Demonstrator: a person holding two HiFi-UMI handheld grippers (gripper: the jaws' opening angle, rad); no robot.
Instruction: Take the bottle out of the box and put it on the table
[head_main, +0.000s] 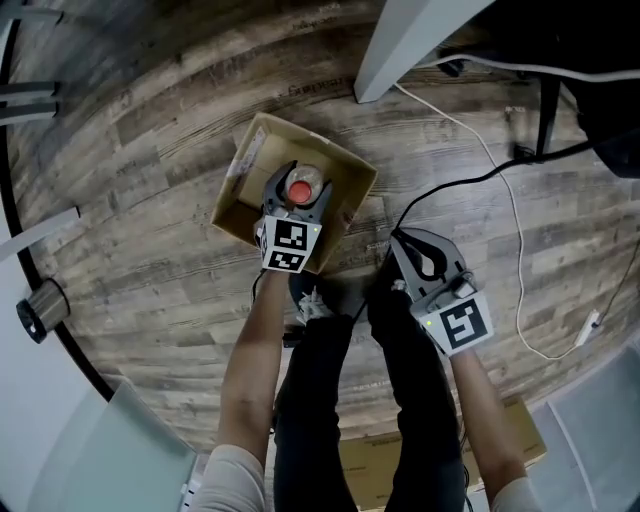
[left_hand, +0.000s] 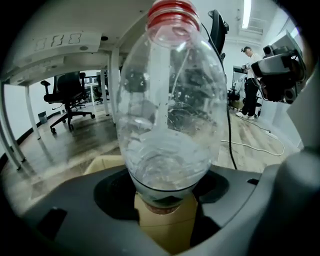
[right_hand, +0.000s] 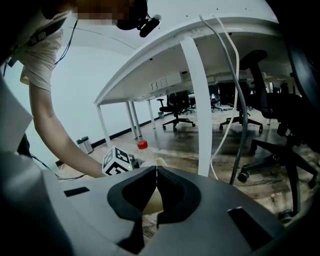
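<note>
A clear plastic bottle (head_main: 300, 189) with a red cap stands upright in the open cardboard box (head_main: 240, 170) on the wooden floor. My left gripper (head_main: 298, 180) reaches into the box, its jaws closed round the bottle's body. In the left gripper view the bottle (left_hand: 167, 115) fills the frame, its lower part wedged between the jaws, with the box (left_hand: 165, 227) beneath. My right gripper (head_main: 400, 242) hovers to the right of the box, shut on nothing. In the right gripper view, beyond the touching jaw tips (right_hand: 156, 172), the bottle's red cap (right_hand: 142, 145) shows.
A white desk leg (head_main: 400, 45) rises behind the box. Black and white cables (head_main: 515, 230) trail over the floor at right. Another cardboard piece (head_main: 380, 470) lies behind my legs. Office chairs (left_hand: 67, 100) and a standing person (left_hand: 250, 80) are farther off.
</note>
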